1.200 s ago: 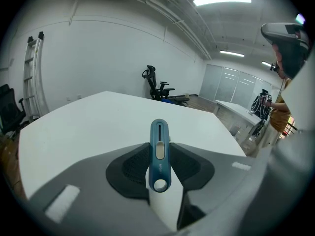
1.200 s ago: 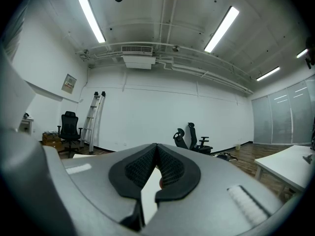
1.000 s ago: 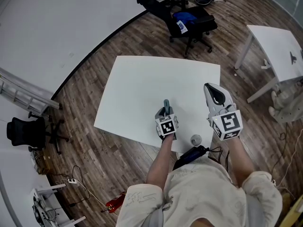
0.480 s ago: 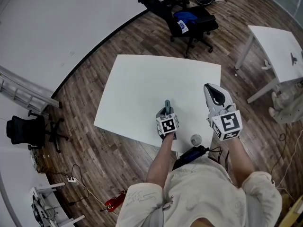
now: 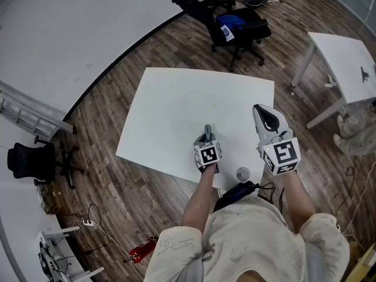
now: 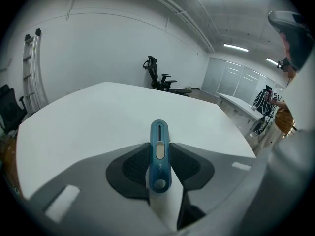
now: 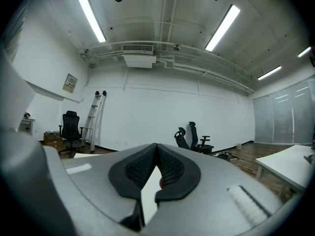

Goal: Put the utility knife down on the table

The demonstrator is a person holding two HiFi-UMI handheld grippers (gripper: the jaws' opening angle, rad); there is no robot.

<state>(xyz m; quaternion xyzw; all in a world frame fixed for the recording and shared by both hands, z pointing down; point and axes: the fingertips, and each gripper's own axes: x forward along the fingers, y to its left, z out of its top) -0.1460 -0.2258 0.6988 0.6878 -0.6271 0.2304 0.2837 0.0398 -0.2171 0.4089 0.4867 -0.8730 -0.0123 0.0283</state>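
Utility knife [image 6: 159, 157]: blue body, slider facing up, pinched by its sides in the left tongs [image 6: 159, 144], pads clamped on the rear half and the front end sticking out ahead. In the head view the knife [image 5: 207, 130] is over the near part of the white tabletop [image 5: 176, 98], nose pointing away from the person and tilted down. It looks held clear of the surface, not yet laid down; contact can't be confirmed. The side grip keeps the flat underside free, so it could likely go down flat without rolling.

Right tongs [image 7: 156, 147]: pressed together, nothing between them, pointing level out into the room. In the head view they hang past the tabletop's right near corner [image 5: 267, 119], likely just parked out of the way.

Room: bare tabletop ahead of and to the left of the knife, far edge well away. The near edge is close behind the left tongs, so placing forward looks safer than pulling back. A small round grey object [image 5: 242, 173] sits near the near edge, between the two tongs and apart from the knife. A second white table [image 5: 346, 63] and an office chair [image 5: 235, 25] are well apart.
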